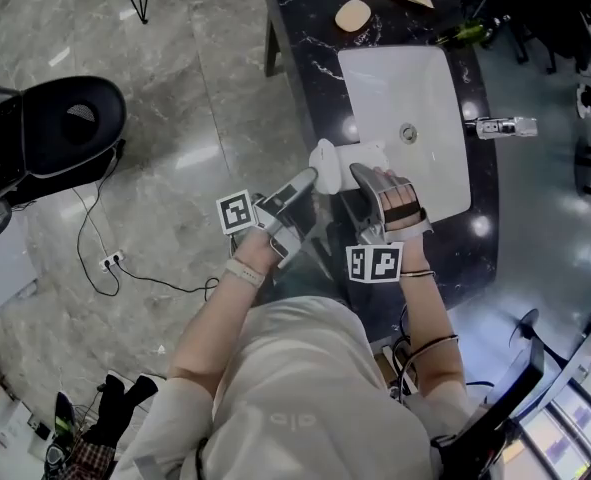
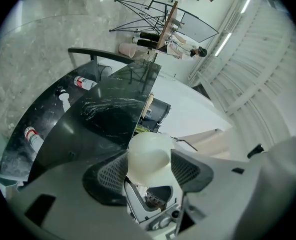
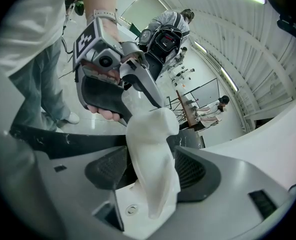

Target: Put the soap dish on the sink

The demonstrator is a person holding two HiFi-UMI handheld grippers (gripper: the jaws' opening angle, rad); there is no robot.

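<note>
The white soap dish hangs above the near rim of the white sink, held from both sides. My left gripper grips its left end, and in the left gripper view the rounded white dish fills the gap between the two dark pads. My right gripper holds the dish from the near right side. In the right gripper view the dish stands upright between the pads, with the other gripper and the hand holding it just behind. Both grippers are shut on the dish.
The sink is set in a black marble counter with a chrome faucet on the right. A tan soap bar and a green bottle lie beyond the basin. A black chair and a floor cable are at the left.
</note>
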